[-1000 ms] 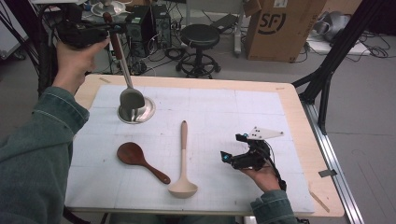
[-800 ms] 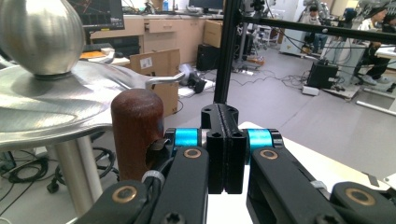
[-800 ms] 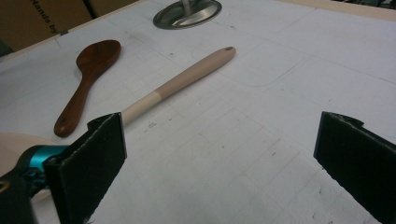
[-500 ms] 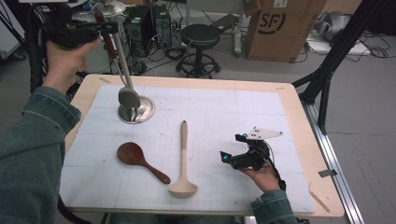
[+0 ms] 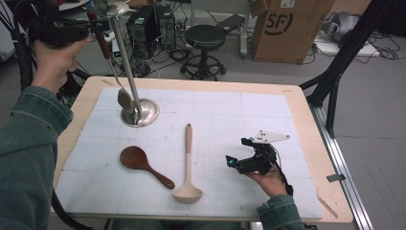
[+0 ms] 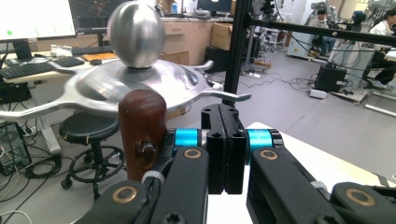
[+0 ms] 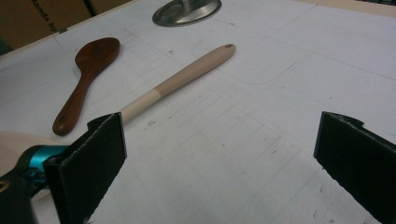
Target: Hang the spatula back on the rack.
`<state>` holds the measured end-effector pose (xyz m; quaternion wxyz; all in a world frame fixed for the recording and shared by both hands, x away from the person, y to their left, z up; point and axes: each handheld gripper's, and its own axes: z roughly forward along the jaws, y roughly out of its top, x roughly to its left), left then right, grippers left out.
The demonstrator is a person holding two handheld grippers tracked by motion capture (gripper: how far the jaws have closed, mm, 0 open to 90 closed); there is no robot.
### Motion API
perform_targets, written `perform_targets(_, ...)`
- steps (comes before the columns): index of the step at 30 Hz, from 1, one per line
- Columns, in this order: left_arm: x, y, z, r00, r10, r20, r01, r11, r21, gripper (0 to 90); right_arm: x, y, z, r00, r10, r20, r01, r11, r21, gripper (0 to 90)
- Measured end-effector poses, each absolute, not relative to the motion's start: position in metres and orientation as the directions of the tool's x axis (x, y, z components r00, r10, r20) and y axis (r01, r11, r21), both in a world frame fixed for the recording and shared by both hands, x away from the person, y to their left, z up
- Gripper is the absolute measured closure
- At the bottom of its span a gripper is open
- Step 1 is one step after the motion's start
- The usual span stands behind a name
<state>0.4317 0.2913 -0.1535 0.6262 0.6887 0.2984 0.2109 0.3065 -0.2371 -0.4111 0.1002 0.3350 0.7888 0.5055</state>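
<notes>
The metal spoon [image 5: 125, 99] hangs by its wooden handle [image 6: 142, 133] beside the left gripper's [image 6: 226, 140] pressed-together fingers, bowl just above the stand's base [image 5: 140, 115] near the counter's far left corner. Hook its handle gently onto the stand's top arm [image 6: 219, 95]. Right gripper [image 7: 219, 154], fingers spread, rests idle.

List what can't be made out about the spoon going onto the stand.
- Left gripper view: the left gripper has its jaws together, with the spoon handle beside them; the gripper body hides what carries it.
- High view: whether it already hangs from the stand is too small and blurred to tell.
</notes>
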Motion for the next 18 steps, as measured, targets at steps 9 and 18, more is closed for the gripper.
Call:
perform_targets(9,0.434,0.300,-0.152,0.725,0.684,-0.081,0.153,-0.045,0.987,89.7,0.307,-0.238,-0.411,-0.752,0.634,0.183,0.430,0.259,0.865,1.3)
perform_targets(18,0.422,0.293,-0.150,0.762,0.644,-0.070,0.136,-0.054,0.989,89.7,0.308,-0.237,-0.412,-0.754,0.632,0.177,0.426,0.266,0.865,1.3)
